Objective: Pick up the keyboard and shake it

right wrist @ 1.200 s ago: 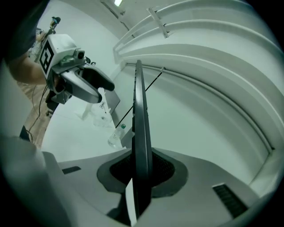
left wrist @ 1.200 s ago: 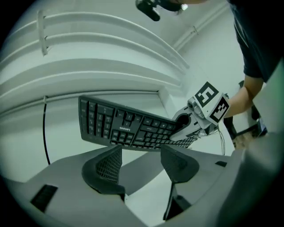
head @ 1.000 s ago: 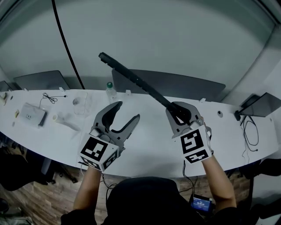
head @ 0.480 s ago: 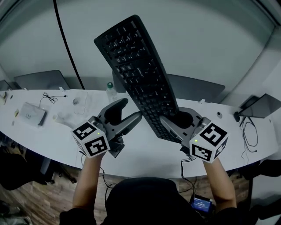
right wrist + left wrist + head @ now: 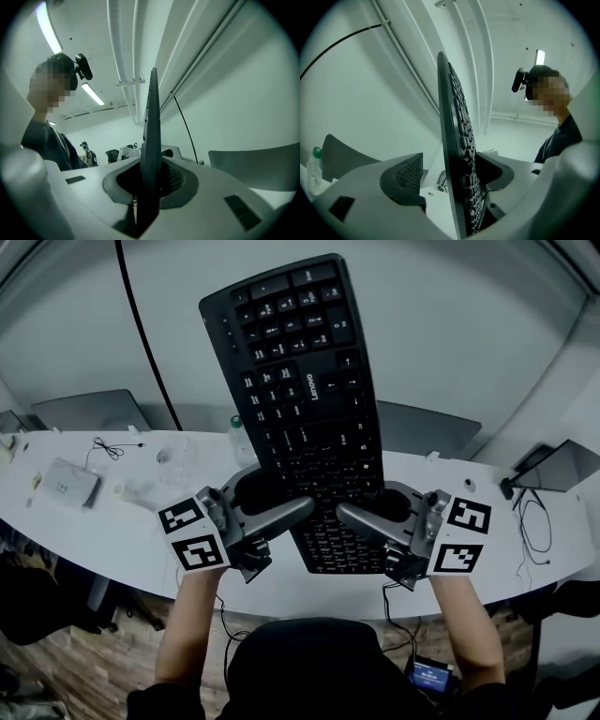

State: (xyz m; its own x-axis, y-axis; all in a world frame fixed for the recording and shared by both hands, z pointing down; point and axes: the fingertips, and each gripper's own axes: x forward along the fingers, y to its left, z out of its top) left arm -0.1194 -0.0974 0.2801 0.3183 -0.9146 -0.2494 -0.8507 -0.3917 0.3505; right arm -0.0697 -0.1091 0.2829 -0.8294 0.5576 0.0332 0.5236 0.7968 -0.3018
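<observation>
Right now, in the head view, you hold the keyboard (image 5: 305,399) up in front of the wall (image 5: 450,324), standing on its short end with the keys facing you. Its lower end sits between your two tools, above the white counter (image 5: 112,540). Your left hand-held gripper (image 5: 279,491) reaches in from the left, with one finger in front of the keys and the other behind the board. Your right hand-held gripper (image 5: 367,500) meets it from the right in the same way. On the counter behind, a bottle (image 5: 235,432) with a green cap stands just left of the keyboard. A small white box (image 5: 70,484) lies well to the left. A black cable (image 5: 141,334) runs down the wall.

In the left gripper view, the keyboard (image 5: 454,140) stands edge-on between the jaws. They have just been opening and stand released. The ribbed pad on the picture's left is clearly apart from the board's back, while the other jaw lies close against the key side.

In the right gripper view, the keyboard (image 5: 151,140) again shows edge-on as a thin dark blade. Here both pads close on it from either side, so this hand-held gripper is grasping the keyboard.
</observation>
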